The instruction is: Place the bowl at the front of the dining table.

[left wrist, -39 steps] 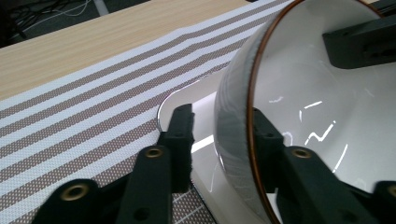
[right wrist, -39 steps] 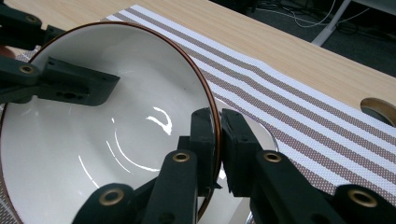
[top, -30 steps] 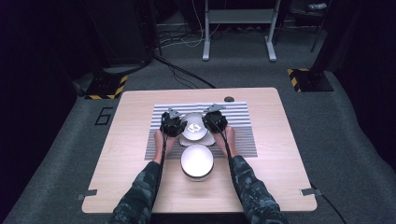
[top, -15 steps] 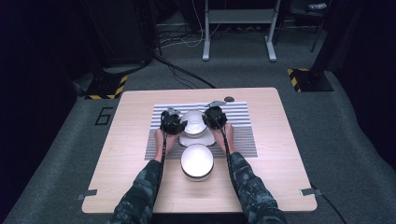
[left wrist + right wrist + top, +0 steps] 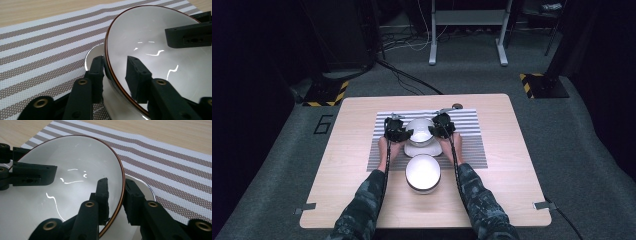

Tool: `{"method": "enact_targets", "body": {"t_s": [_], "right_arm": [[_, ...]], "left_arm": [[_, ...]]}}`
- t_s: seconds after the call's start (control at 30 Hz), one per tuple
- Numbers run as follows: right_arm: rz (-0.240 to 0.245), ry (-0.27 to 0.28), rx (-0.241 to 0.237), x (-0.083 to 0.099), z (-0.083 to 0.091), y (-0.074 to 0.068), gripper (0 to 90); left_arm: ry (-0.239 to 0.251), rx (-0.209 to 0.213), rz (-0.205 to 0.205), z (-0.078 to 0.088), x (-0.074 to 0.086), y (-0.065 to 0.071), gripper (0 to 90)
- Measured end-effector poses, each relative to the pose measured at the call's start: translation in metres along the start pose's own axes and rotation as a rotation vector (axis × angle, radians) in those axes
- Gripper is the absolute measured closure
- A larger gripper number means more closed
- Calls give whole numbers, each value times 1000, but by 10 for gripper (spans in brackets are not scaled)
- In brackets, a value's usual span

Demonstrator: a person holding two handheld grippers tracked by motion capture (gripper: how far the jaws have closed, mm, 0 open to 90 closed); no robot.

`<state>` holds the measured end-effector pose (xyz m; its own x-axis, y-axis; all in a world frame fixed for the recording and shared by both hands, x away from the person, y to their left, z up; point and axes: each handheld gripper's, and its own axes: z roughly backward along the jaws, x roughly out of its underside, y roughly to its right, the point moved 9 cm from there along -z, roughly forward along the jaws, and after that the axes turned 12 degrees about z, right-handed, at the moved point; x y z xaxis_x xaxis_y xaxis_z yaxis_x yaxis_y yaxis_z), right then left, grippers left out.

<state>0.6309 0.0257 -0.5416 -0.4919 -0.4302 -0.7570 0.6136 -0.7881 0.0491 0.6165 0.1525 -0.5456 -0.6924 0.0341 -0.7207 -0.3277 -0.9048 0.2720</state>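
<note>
A white bowl with a brown rim (image 5: 419, 131) sits tilted over a white plate (image 5: 422, 149) on the striped mat (image 5: 469, 147). My left gripper (image 5: 407, 133) holds the bowl's left edge, and in the left gripper view its jaws (image 5: 115, 70) straddle the rim of the bowl (image 5: 155, 37), one inside and one outside. My right gripper (image 5: 435, 131) holds the opposite edge. The right gripper view shows that gripper (image 5: 116, 192) closed across the rim of the bowl (image 5: 75, 157) in the same way. The plate's edge (image 5: 88, 58) peeks out below.
A second white dish (image 5: 423, 172) lies on the wooden table (image 5: 347, 195) just in front of the mat, between the person's forearms. A small dark round thing (image 5: 456, 106) rests at the mat's far edge. Bare wood surrounds the mat on all sides.
Both grippers have edged slightly away from the person with the bowl still between them. The nearer dish has not moved.
</note>
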Motion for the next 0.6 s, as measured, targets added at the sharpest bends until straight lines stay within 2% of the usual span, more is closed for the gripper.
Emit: {"method": "enact_targets", "body": {"t_s": [0.17,0.4,0.6], "right_arm": [[7,7,30,-3,2,-2,802],[-18,10,32,-5,8,-3,814],[2,7,40,-9,18,-3,814]], "left_arm": [[-7,-13,6,2,1,0,728],[-7,-24,-2,6,0,4,751],[0,-21,-15,13,-4,9,761]]}}
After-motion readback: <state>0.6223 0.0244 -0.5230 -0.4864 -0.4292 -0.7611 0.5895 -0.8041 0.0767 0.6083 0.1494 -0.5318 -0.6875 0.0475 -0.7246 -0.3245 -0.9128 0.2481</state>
